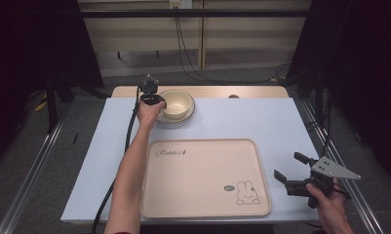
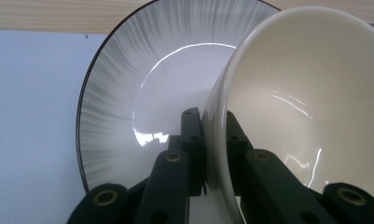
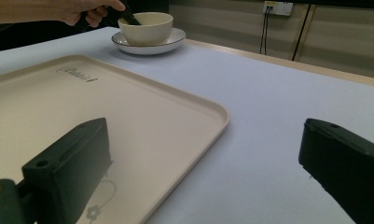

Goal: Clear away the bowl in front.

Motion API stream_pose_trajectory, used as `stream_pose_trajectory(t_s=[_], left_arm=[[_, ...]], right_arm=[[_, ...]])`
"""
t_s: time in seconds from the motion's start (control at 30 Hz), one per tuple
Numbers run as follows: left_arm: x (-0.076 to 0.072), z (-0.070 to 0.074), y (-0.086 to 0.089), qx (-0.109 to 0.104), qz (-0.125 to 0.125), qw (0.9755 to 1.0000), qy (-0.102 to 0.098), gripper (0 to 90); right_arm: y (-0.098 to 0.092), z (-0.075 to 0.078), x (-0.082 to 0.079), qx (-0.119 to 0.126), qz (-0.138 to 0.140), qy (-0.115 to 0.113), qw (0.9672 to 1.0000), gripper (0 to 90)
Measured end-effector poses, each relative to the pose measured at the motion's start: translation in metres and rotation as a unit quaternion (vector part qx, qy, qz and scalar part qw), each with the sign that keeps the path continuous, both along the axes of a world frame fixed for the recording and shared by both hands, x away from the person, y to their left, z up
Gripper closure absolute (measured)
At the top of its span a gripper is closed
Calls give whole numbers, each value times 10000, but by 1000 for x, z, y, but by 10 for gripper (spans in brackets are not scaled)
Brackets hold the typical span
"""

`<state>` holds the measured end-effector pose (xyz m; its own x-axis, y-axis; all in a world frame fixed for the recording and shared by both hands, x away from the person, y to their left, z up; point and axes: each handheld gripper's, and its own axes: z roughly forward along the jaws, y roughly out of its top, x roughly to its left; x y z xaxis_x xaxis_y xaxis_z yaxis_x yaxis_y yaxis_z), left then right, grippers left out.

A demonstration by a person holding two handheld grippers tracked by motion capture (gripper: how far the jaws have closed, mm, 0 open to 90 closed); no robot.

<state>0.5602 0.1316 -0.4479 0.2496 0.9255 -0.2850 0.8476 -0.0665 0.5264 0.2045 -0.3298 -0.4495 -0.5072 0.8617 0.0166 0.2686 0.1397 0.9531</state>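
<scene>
A cream bowl (image 1: 176,103) stands on a white plate with a dark streaked rim (image 1: 160,120) at the back of the table, left of centre. My left gripper (image 1: 155,100) is shut on the bowl's left rim. In the left gripper view one jaw sits outside the bowl (image 2: 292,84) and the other inside, above the plate (image 2: 119,93). My right gripper (image 1: 287,165) is held open and empty at the front right, beside a cream tray (image 1: 205,195). The right gripper view shows its wide-apart jaws, the tray (image 3: 128,107), and the bowl (image 3: 145,28) far off.
The tray carries a rabbit drawing (image 1: 246,192) and lies on the pale blue table cover (image 1: 261,122). A wooden strip (image 1: 232,91) runs along the back edge. Metal rails (image 1: 32,165) flank the table. Cables (image 1: 193,68) lie on the floor behind.
</scene>
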Motion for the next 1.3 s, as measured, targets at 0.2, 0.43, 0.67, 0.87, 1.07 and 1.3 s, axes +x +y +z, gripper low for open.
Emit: stream_pose_trajectory(t_s=[0.2, 0.43, 0.67, 0.87, 1.07, 1.3], left_arm=[[-1, 1, 3, -165, 100, 9998, 6, 838], [-3, 2, 6, -220, 210, 9995, -4, 836], [-7, 6, 7, -354, 370, 9986, -90, 835], [-11, 14, 11, -426, 293, 9985, -190, 836], [-16, 22, 16, -514, 182, 9981, -269, 835], [-24, 28, 17, -509, 62, 9982, -315, 835]], right_arm=[[0, 0, 0, 4, -3, -21, 10000, 19], [0, 0, 0, 20, 18, -12, 10000, 19], [0, 1, 0, 16, -10, -37, 10000, 12], [0, 1, 0, 29, -17, -53, 10000, 7], [0, 1, 0, 78, 0, -43, 10000, 4], [-1, 1, 0, 184, -35, -11, 9998, 0]])
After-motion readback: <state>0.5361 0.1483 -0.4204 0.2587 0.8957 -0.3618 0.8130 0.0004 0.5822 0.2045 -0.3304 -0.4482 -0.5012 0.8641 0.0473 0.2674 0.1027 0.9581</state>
